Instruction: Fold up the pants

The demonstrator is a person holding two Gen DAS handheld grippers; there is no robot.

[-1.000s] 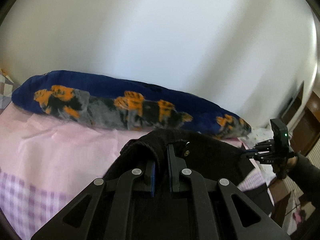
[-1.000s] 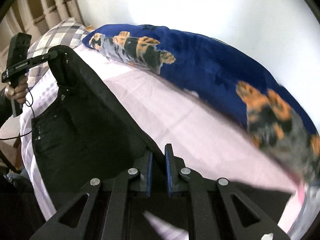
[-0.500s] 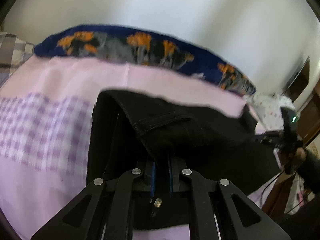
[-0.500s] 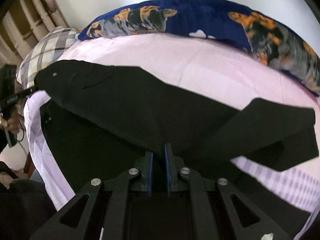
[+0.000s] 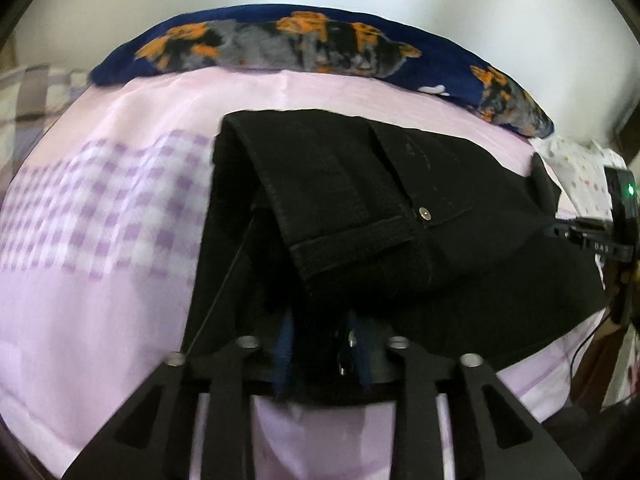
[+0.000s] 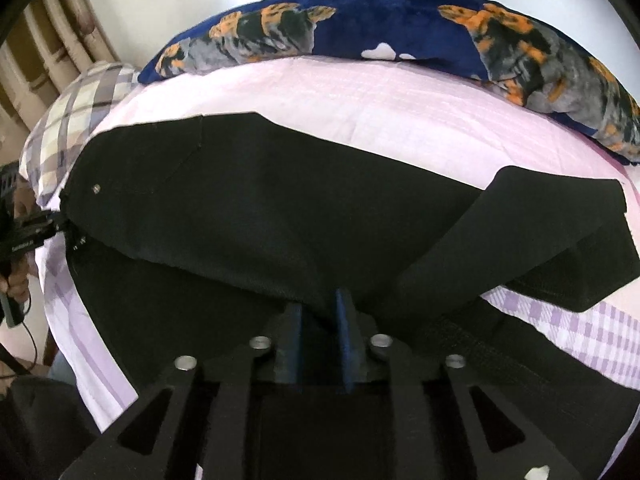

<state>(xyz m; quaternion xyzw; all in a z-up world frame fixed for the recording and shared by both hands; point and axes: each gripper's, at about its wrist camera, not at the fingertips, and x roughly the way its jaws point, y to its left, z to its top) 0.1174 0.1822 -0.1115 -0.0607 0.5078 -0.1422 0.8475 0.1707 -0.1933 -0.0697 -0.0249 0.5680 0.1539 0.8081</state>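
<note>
While their jaws are opening, the left gripper (image 5: 320,356) and right gripper (image 6: 320,336) are seen with black cloth between narrowly parted blue fingers (image 5: 285,344), though contact cannot be told. The black pants (image 6: 280,216) are laid folded over on the pink bed sheet (image 5: 100,280), near a blue blanket (image 6: 400,20).

The black denim pants (image 5: 360,208) lie folded over on the pink-and-lilac checked bed sheet (image 5: 100,220); the waistband, with a silver rivet (image 5: 424,213), lies uppermost; one leg end (image 6: 560,216) splays sideways.
</note>
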